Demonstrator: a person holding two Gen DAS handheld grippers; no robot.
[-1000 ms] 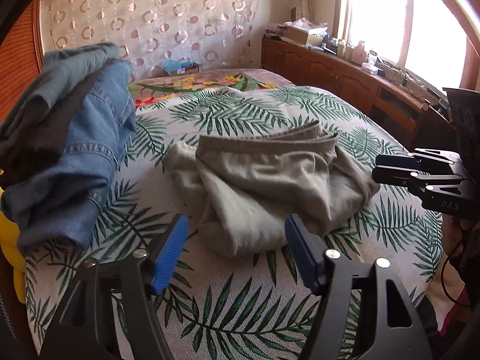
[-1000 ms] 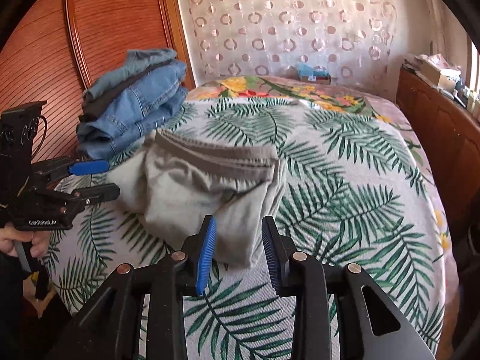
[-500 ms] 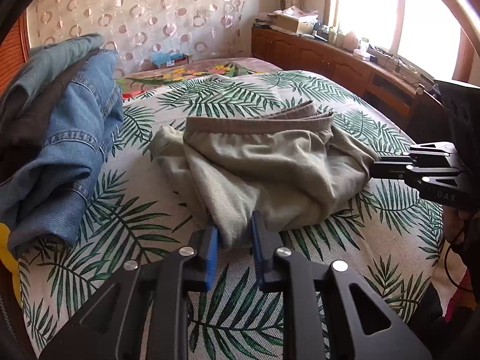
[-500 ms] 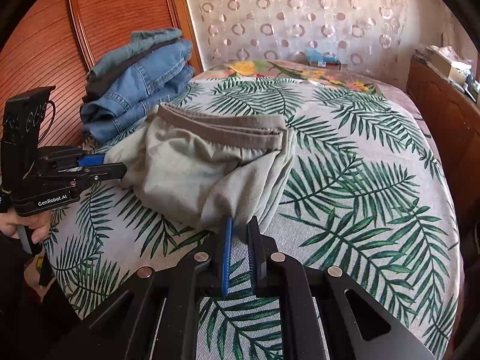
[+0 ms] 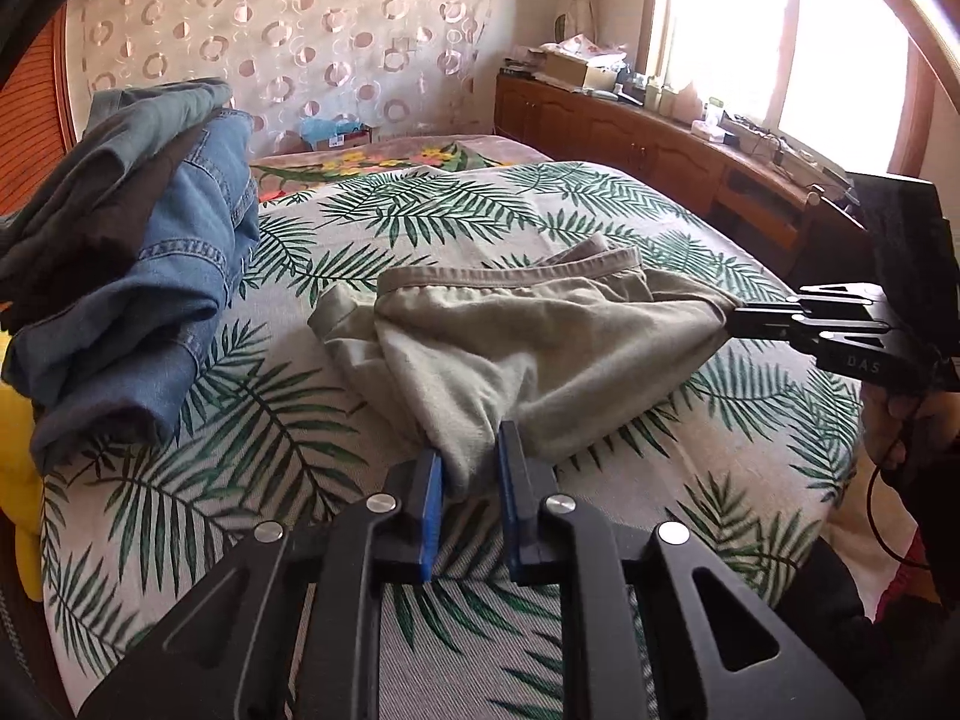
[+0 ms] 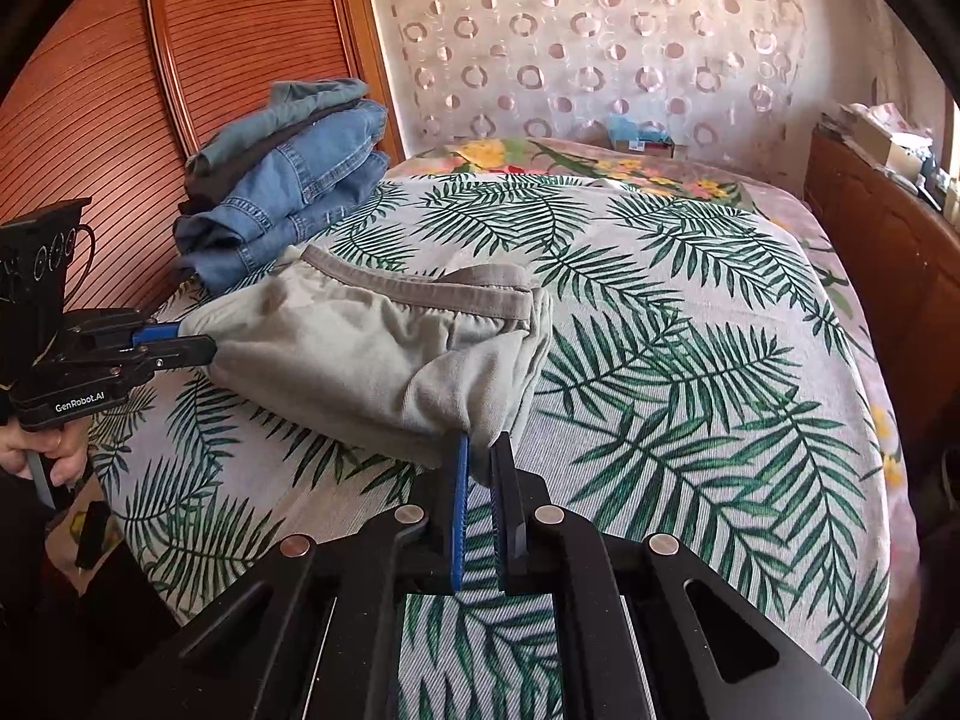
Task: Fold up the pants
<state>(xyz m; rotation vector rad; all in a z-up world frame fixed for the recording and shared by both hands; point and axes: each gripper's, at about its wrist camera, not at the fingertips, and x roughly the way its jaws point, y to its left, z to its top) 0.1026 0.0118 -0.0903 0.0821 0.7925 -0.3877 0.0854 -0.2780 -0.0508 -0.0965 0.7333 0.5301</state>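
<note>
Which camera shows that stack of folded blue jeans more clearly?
The right wrist view: the stack of jeans sits whole against the wooden headboard, its layers plainly visible. In the left wrist view the stack looms close at the left edge, stretched by the lens and partly cut off.

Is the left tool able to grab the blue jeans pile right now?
Probably not yet. The left tool is shut on the beige pants, so it is busy. The jeans pile sits off to its left on the bed, apart from the pants, with nothing blocking it.
</note>
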